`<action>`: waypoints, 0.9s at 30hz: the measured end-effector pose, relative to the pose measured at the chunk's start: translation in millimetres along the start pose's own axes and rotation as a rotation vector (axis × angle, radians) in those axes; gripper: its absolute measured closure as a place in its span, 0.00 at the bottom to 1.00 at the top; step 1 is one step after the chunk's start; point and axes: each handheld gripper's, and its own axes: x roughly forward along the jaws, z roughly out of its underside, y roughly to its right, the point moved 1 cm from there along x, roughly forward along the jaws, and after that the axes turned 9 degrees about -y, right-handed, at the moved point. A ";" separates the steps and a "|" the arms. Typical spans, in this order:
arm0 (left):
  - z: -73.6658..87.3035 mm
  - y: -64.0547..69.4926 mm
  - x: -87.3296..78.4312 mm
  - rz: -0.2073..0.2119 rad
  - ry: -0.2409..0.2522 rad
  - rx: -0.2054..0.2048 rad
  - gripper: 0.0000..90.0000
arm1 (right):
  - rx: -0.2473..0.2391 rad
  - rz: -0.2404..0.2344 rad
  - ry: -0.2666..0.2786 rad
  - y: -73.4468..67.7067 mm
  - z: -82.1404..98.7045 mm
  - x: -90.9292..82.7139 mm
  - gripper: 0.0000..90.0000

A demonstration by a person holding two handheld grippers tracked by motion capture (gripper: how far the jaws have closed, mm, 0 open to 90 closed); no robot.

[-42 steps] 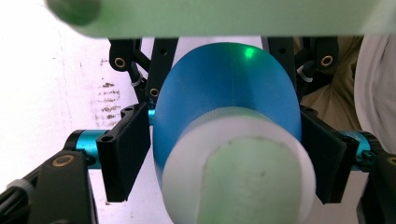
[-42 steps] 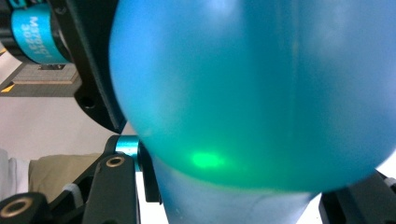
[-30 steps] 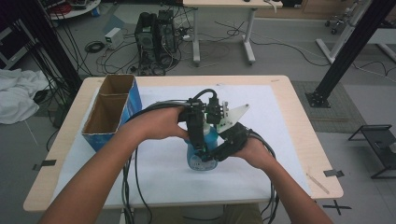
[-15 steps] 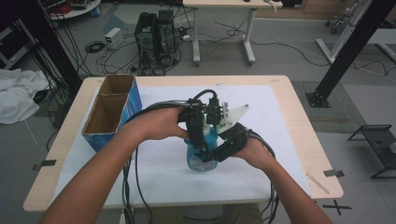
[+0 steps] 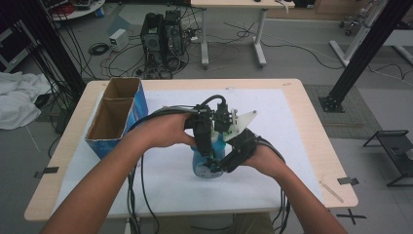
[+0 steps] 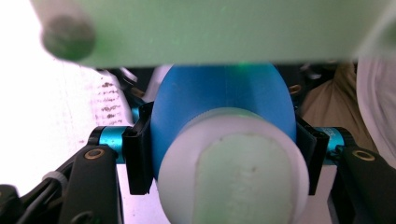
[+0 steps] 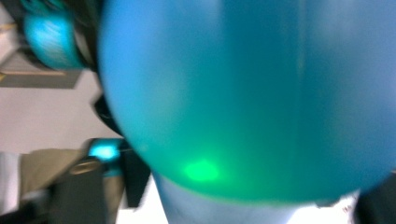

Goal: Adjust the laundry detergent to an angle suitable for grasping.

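Note:
A blue bottle point(image 5: 207, 165) with a white cap point(image 6: 233, 177) stands near the middle of the white sheet. My left gripper point(image 5: 210, 154) comes down on it from above. In the left gripper view its black pads point(image 6: 140, 154) press on both sides of the blue body point(image 6: 219, 93) just behind the cap. My right gripper point(image 5: 226, 163) reaches in from the right, low against the bottle. Its jaws have just been opening. The right gripper view is blurred, with the blue bottle point(image 7: 257, 93) very close, and its pads are hidden.
An open cardboard box with blue sides point(image 5: 117, 119) stands at the table's left. The white sheet point(image 5: 292, 146) covers most of the wooden table point(image 5: 321, 161). Cables trail from both grippers towards the front edge. Computers and another table stand on the floor beyond.

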 end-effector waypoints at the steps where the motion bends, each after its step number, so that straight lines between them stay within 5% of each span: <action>1: 0.0 0.0 0.0 0.000 0.000 0.000 0.42 | 0.000 0.000 0.000 0.0 0.0 0.0 0.25; 3: 4.0 -1.7 -3.3 -0.010 -0.002 -0.009 0.42 | 0.059 -0.035 0.001 -1.0 5.5 -6.8 0.25; 5: 7.1 -1.6 -5.1 -0.020 -0.003 -0.017 0.42 | 0.066 -0.016 0.035 2.6 7.9 -13.7 0.23; 9: 14.2 -1.9 -11.3 -0.021 0.002 -0.039 0.42 | 0.128 -0.017 0.017 3.6 13.1 -25.8 0.23; 10: 16.8 -2.1 -13.4 -0.024 0.006 -0.047 0.42 | 0.074 0.022 0.000 9.4 17.5 -29.0 0.23; 12: 23.5 -2.6 -18.6 -0.025 0.012 -0.076 0.42 | 0.084 0.030 -0.004 11.9 26.9 -41.4 0.23; 19: 50.0 -10.3 -40.9 -0.056 0.027 -0.253 0.42 | 0.142 0.063 -0.041 13.1 42.2 -71.5 0.23; 27: 72.5 -20.3 -58.3 -0.087 -0.005 -0.486 0.42 | 0.194 0.176 -0.214 17.8 53.1 -102.3 0.23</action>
